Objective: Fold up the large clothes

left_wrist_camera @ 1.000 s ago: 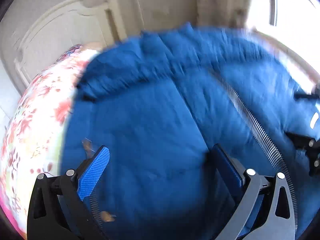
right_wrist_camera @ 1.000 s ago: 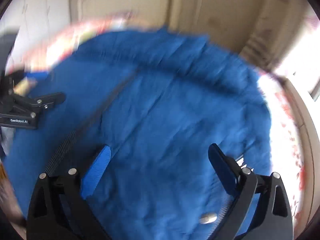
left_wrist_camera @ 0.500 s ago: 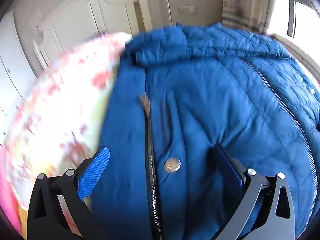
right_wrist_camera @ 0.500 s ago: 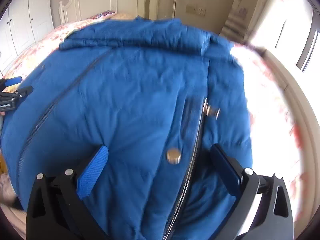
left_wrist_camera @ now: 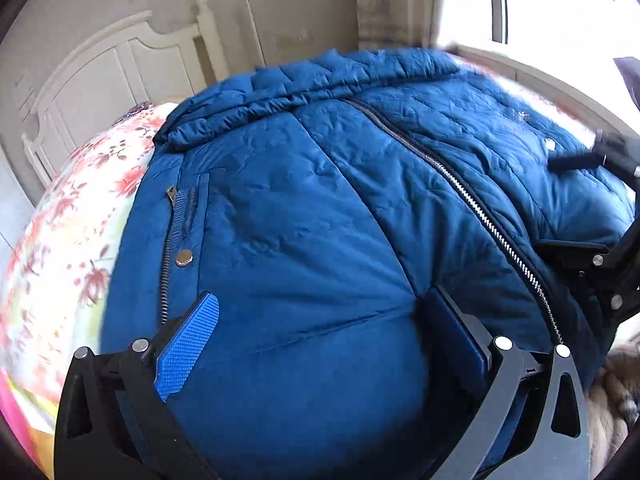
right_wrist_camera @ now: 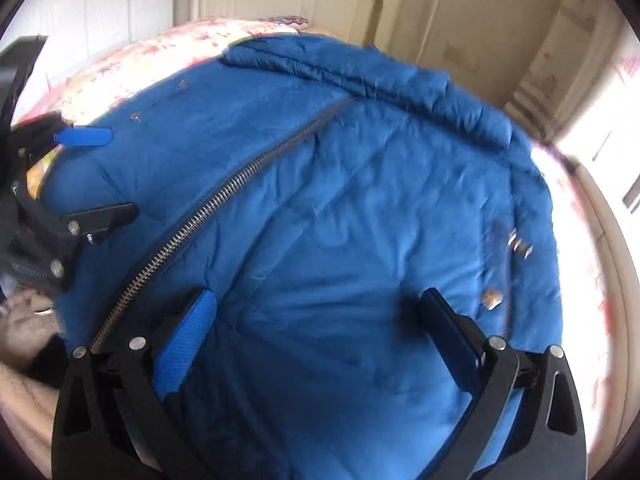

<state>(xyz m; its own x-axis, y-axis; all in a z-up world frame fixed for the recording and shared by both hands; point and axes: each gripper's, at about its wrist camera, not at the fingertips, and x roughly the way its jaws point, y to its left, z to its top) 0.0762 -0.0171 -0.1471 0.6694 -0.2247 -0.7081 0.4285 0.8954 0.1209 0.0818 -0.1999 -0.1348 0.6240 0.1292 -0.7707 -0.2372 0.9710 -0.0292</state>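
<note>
Left wrist view: a blue quilted jacket [left_wrist_camera: 304,216] lies spread front-up on a bed with a floral bedspread [left_wrist_camera: 68,216]. Its main zipper [left_wrist_camera: 472,196] is closed and runs diagonally from the collar toward the lower right. A zipped side pocket [left_wrist_camera: 180,220] with a metal snap button [left_wrist_camera: 184,257] sits near the jacket's left edge, close to the bedspread. The left gripper [left_wrist_camera: 320,332] sits low over the lower part of the jacket, fingers spread wide with fabric visible between them; nothing is pinched. Contact with the cloth cannot be determined. The right gripper [left_wrist_camera: 576,204] appears at the right edge, over the other half of the jacket, partly blurred. A white headboard [left_wrist_camera: 120,64] stands behind the bed, and a bright window [left_wrist_camera: 560,8] lies to the right.

Right wrist view: the jacket fills the frame, collar at the far end, main zipper running from upper centre to lower left. The right gripper [right_wrist_camera: 320,328] is over the panel right of the zipper, fingers wide apart and holding nothing. Two snap buttons [right_wrist_camera: 491,299] show near the jacket's right edge. The left gripper, at the left edge across the zipper, likewise has its fingers [right_wrist_camera: 84,136] apart. The headboard stands beyond the collar.
</note>
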